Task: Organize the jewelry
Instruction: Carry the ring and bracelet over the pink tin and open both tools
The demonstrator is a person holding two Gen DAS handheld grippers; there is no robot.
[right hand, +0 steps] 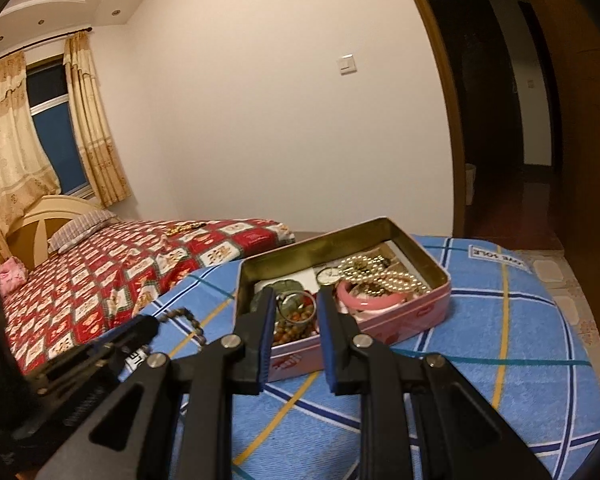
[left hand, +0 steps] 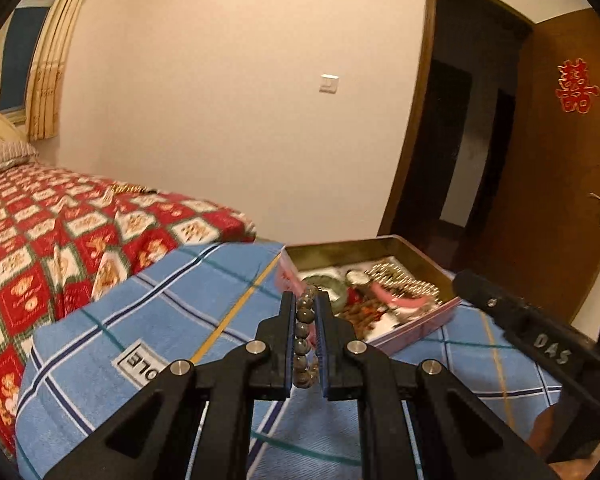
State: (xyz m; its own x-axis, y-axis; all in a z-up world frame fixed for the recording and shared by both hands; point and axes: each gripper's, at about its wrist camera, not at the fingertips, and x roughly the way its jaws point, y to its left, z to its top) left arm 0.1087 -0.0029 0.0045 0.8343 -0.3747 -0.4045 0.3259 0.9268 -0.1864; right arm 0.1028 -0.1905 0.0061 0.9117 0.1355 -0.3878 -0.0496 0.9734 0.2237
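My left gripper (left hand: 305,298) is shut on a dark bead bracelet (left hand: 304,336) and holds it above the blue checked cloth, just left of a pink tin box (left hand: 412,330). The right wrist view shows that gripper (right hand: 156,326) with the bracelet (right hand: 188,318) hanging from its tips. The tin (right hand: 404,314) holds a pearl necklace (right hand: 380,276), a pink bangle (right hand: 370,300), a green bangle (right hand: 288,292), a watch (right hand: 328,276) and brown beads (right hand: 296,320). My right gripper (right hand: 294,300) is open and empty, raised over the tin's near side.
The tin rests on a blue checked cloth (right hand: 480,340) over a rounded surface. A bed with a red patterned cover (right hand: 120,272) lies to the left, with small gold items (left hand: 130,189) on it. An open wooden door (left hand: 548,184) stands at the right.
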